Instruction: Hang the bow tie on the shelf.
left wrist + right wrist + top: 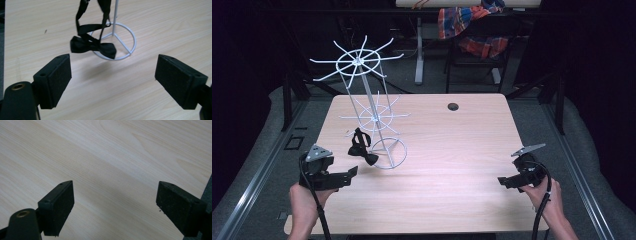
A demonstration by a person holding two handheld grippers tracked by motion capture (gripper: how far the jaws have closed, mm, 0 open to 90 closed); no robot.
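Light wood table under me, dark room around it, grey floor on both sides.

Near edge: I've got both hands in from the bottom. My left hand holds the left gripper at the near left corner, nose pointing right and slightly far. Its jaws stand wide apart, nothing between them; in the left gripper view the pads frame bare wood. My right hand holds the right gripper near the right edge, nose pointing left. Jaws wide there too, holding nothing; right gripper view has plain wood grain between the pads.

Just far of the left gripper: a black bow tie, its strap looped up onto a low arm of the white wire rack. From the left gripper view the bow hangs over the near rim of the rack's round base ring; can't tell if it touches the table. Gripper and tie are apart.

Rack stands upright on the left half of the table, two tiers of radial spokes, upper tier larger.

Further out, a small dark grommet hole near the far edge.

Beyond the table: a plaid cloth draped over dark furniture, and a white table leg.
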